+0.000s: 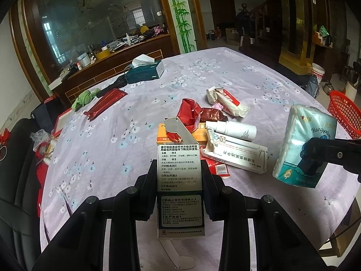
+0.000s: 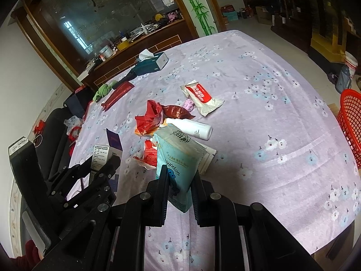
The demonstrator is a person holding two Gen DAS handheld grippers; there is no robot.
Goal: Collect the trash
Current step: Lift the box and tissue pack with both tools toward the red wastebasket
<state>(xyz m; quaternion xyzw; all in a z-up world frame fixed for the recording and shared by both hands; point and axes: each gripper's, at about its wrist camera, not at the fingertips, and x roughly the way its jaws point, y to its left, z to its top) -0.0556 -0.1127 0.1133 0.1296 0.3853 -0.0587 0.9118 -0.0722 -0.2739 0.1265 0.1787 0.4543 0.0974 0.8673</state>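
Two grippers: both are up over the lilac flowered tablecloth, each clamped on a piece of rubbish.
Far left: a green crumpled cloth and a dark red flat packet lie near the table's edge, with a teal tissue box beyond them.
Left gripper: its fingers pinch a medicine carton by both long sides, held upright with the torn top flap open.
Carton writing: black Chinese print on white, with bracketed headings; the lower panel is dark green and too small to read.
Middle pile: a red crumpled wrapper, a brownish one just beside it, an orange box underneath, a white spray bottle lying on its side, and a long white carton with inverted Chinese characters.
Behind the pile: a cream torn packet with a red band and white lettering, well apart from the grippers.
Right gripper: closed tight on a pale blue tissue pack, lifted off the cloth.
Pack writing: "Hangyodon" in dark script in the left wrist view, with a cartoon figure below.
Far right: a red plastic basket stands past the table's edge.
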